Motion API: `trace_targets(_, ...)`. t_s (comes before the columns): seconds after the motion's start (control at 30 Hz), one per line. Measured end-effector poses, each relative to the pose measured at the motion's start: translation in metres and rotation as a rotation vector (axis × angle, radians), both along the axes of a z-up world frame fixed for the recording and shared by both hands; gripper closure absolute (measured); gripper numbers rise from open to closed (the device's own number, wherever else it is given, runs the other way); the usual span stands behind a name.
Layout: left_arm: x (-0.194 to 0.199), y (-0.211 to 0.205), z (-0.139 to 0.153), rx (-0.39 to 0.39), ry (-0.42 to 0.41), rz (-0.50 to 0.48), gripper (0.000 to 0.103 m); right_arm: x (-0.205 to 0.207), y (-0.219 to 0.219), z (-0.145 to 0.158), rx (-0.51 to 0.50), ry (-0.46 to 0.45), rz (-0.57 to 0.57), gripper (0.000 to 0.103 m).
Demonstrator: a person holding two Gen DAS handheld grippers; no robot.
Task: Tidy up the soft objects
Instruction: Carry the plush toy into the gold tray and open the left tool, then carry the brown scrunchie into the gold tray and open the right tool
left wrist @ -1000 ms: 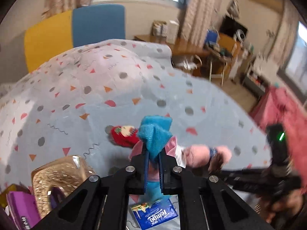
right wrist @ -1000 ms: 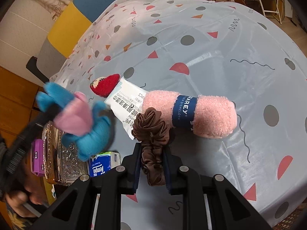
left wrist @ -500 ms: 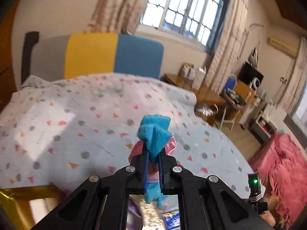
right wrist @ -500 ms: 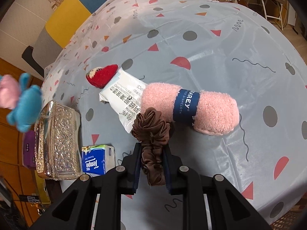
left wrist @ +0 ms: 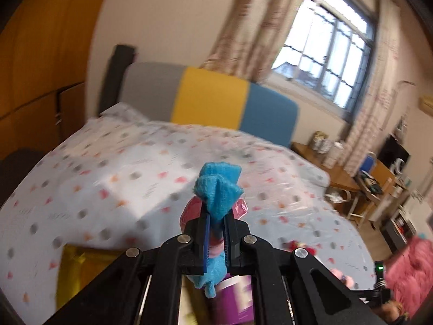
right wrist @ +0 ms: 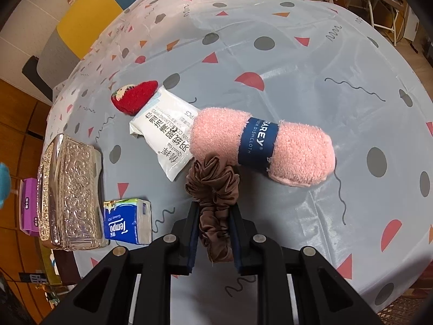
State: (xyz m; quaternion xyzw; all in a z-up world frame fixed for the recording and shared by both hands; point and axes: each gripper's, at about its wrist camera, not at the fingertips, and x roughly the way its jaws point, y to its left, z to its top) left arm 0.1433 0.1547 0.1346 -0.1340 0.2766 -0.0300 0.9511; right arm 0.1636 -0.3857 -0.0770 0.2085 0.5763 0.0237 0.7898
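While the left claw (left wrist: 215,230) is clamped tight on a blue and pink soft toy (left wrist: 217,189), it holds that toy in the air above the patterned desk (left wrist: 108,178), with a purple box (left wrist: 239,300) showing blurred beneath its fingers; the right claw (right wrist: 215,233) is closed on a brown scrunchie (right wrist: 213,187), which hangs just above the cloth and bunches out ahead of the pads; just beyond it lies a pink rolled dishcloth (right wrist: 295,146) with a dark blue band, one end resting on a white wipes packet (right wrist: 165,132); a red strawberry plush (right wrist: 134,96) touches the packet's far end; to the left sit a tissue pack (right wrist: 125,220) and an ornate silver box (right wrist: 70,192), side by side near the desk's edge.
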Motion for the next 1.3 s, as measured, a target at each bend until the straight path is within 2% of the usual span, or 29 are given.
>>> trace_targets(0.27,-0.036,0.065,-0.076,-0.015,0.131,0.155,0.095,0.002,0.01,-0.003,-0.067,0.032,0.012,0.083)
trace_targets(0.43,-0.052,0.082,-0.118,0.0,0.211,0.196,0.095,0.003,0.016,-0.005,-0.104,0.057,0.022,0.083)
trace_targets(0.53,-0.059,0.089,-0.134,0.0,0.238,0.221,0.092,0.002,0.019,-0.006,-0.124,0.067,0.023,0.083)
trace_targets(0.57,-0.06,0.092,-0.137,-0.003,0.237,0.231,0.087,0.002,0.02,-0.006,-0.132,0.071,0.022,0.084)
trace_targets(0.63,-0.061,0.098,-0.138,-0.019,0.243,0.24,0.069,0.002,0.021,-0.007,-0.144,0.076,0.021,0.083)
trace_targets(0.67,-0.062,0.102,-0.139,-0.022,0.239,0.256,0.055,0.002,0.022,-0.007,-0.148,0.078,0.021,0.083)
trace_targets(0.7,-0.064,0.103,-0.137,-0.019,0.231,0.27,0.05,0.002,0.023,-0.007,-0.152,0.081,0.019,0.083)
trace_targets(0.77,-0.068,0.107,-0.131,-0.014,0.207,0.289,0.049,0.001,0.022,-0.008,-0.158,0.085,0.015,0.083)
trace_targets(0.87,-0.078,0.107,-0.122,0.001,0.166,0.312,0.038,0.0,0.024,-0.008,-0.166,0.085,0.019,0.083)
trace_targets(1.0,-0.096,0.093,-0.118,0.029,0.141,0.283,0.032,-0.001,0.032,-0.011,-0.179,0.102,0.029,0.083)
trace_targets(1.07,-0.106,0.082,-0.12,0.048,0.143,0.261,0.027,-0.002,0.034,-0.011,-0.181,0.104,0.03,0.083)
trace_targets(1.3,-0.127,0.053,-0.132,0.04,0.197,0.193,0.025,-0.008,0.042,-0.001,-0.171,0.043,0.042,0.084)
